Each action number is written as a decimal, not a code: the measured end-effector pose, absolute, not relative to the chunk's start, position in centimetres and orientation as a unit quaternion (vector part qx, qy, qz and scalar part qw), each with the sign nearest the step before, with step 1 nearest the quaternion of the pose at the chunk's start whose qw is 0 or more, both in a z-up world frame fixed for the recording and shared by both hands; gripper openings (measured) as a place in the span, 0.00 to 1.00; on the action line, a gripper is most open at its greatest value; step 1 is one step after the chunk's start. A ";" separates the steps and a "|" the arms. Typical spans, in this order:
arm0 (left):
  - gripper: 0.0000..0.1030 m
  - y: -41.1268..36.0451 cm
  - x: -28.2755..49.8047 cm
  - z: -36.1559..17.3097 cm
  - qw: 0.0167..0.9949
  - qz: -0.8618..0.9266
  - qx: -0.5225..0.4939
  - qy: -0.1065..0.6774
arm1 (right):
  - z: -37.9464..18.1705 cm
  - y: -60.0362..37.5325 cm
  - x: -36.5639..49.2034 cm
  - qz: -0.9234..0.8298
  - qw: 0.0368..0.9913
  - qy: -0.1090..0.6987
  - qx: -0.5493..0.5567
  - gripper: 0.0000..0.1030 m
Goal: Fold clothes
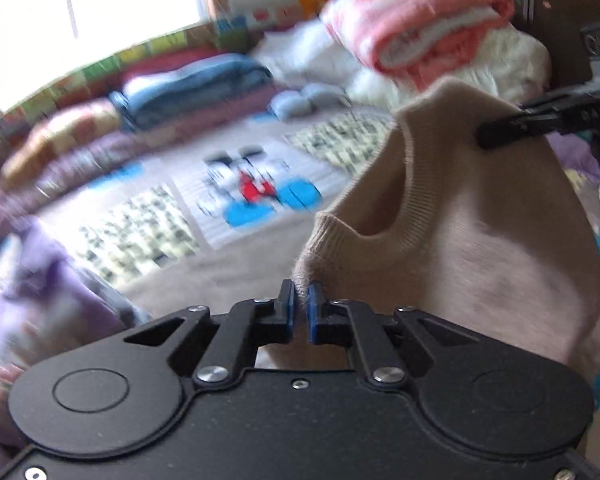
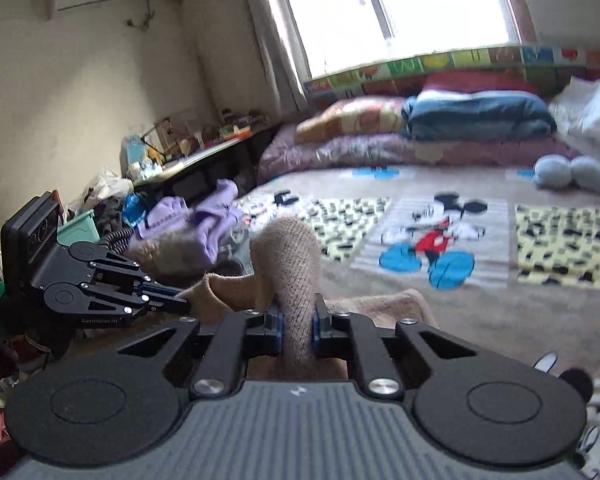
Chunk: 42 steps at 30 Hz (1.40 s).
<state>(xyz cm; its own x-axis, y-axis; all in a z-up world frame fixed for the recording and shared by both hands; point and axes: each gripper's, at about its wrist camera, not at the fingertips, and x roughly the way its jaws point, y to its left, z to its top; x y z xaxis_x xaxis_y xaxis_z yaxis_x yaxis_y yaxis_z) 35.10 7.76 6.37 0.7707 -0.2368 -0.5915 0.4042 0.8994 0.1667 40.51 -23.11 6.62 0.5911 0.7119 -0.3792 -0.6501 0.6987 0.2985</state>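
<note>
A beige knit sweater (image 1: 480, 240) hangs in the air between both grippers, its ribbed neck opening facing the left wrist camera. My left gripper (image 1: 299, 298) is shut on the sweater's left shoulder edge. My right gripper (image 2: 298, 316) is shut on a bunched fold of the same sweater (image 2: 288, 256). In the left wrist view the right gripper (image 1: 496, 134) pinches the far shoulder at the upper right. In the right wrist view the left gripper (image 2: 176, 298) grips the sweater at the left.
A bed with a Mickey Mouse blanket (image 2: 432, 236) lies below. A purple garment (image 2: 204, 216) lies at its left edge. Folded quilts (image 2: 476, 116) line the window side; a pink blanket (image 1: 420, 16) sits by the headboard. A cluttered desk (image 2: 188, 152) stands at the left.
</note>
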 end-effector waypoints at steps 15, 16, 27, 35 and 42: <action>0.04 5.6 39.1 19.4 0.966 -0.100 0.173 0.166 | 17.6 -24.7 45.3 0.317 0.938 0.139 0.025 0.14; 0.04 5.5 39.2 20.2 0.968 -0.095 0.170 0.157 | 18.2 -24.9 45.7 0.311 0.941 0.130 0.026 0.14; 0.04 3.6 35.1 20.2 0.972 -0.093 0.190 0.105 | 18.3 -25.5 44.2 0.278 0.959 0.058 0.005 0.14; 0.03 2.7 26.6 11.1 0.958 -0.130 0.211 0.142 | 8.2 -25.4 36.0 0.298 0.945 0.131 -0.017 0.14; 0.03 1.5 18.1 3.3 0.947 -0.140 0.229 0.178 | 1.0 -24.4 26.6 0.299 0.938 0.174 -0.022 0.14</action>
<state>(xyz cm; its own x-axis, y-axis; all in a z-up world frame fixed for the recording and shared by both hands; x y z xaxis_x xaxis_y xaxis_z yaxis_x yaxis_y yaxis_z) 18.07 1.54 3.32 0.8976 -0.1841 -0.4006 0.3469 0.8556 0.3842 26.61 -24.39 1.01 0.7606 0.5533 -0.3396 -0.5684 0.8203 0.0637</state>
